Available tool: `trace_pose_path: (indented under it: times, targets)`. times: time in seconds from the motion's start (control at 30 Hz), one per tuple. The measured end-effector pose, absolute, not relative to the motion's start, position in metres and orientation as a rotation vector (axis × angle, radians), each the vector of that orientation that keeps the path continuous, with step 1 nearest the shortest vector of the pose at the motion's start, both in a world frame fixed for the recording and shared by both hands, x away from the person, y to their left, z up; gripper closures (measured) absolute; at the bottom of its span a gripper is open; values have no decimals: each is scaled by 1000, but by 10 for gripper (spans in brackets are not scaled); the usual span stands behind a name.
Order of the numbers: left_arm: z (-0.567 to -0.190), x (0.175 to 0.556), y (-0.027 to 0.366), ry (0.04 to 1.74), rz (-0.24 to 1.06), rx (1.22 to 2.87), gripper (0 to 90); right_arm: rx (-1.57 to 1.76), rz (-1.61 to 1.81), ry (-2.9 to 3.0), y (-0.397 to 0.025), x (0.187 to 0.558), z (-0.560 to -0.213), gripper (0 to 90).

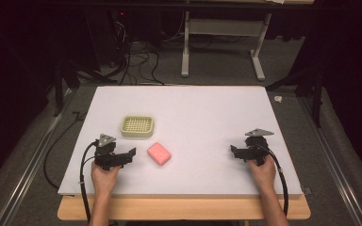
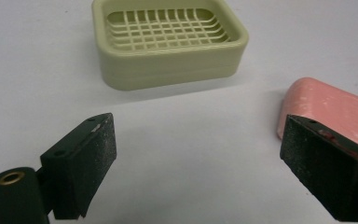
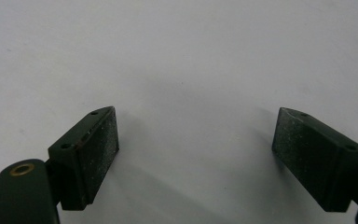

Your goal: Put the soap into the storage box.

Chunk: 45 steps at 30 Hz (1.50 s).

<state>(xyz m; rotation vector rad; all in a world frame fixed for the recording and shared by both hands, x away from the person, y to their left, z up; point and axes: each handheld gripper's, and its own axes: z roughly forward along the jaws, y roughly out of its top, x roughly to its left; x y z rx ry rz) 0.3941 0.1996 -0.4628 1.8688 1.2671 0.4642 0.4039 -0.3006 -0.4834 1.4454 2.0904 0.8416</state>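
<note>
Nothing looks done yet: the pink soap (image 1: 159,153) lies on the table (image 1: 207,108), near its front edge, just beside the empty soap dish (image 1: 137,126). The left gripper (image 1: 131,154) and right gripper (image 1: 234,151) both gape wide, holding nothing.

Pink soap bar (image 1: 159,153) lies flat — apparently just beside the empty green soap dish (image 1: 137,126).

Black claws (image 1: 131,155) (image 1: 234,151), grey three-cornered top plates, black trailing cables, brass eyelet; forearms bare.

Soap (image 1: 159,153) right of, before dish (image 1: 137,126)
</note>
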Motion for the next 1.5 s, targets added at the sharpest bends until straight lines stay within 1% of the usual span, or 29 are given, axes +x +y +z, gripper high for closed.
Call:
trace_pose_path:
  times: [0.33, 0.9, 1.37, 1.5]
  targets:
    - [-455, 387, 187, 1205, 442, 1892, 107, 1450, 842, 2090, -300, 404, -483, 151]
    - [-447, 378, 151, 1070, 423, 1971, 88, 1447, 840, 2093, -301, 404, -483, 151]
    - [-451, 381, 125, 1008, 418, 2025, 52, 1447, 841, 2091, -301, 404, -483, 151]
    - [-453, 383, 120, 999, 423, 2052, 57, 1445, 841, 2093, -301, 404, -483, 151]
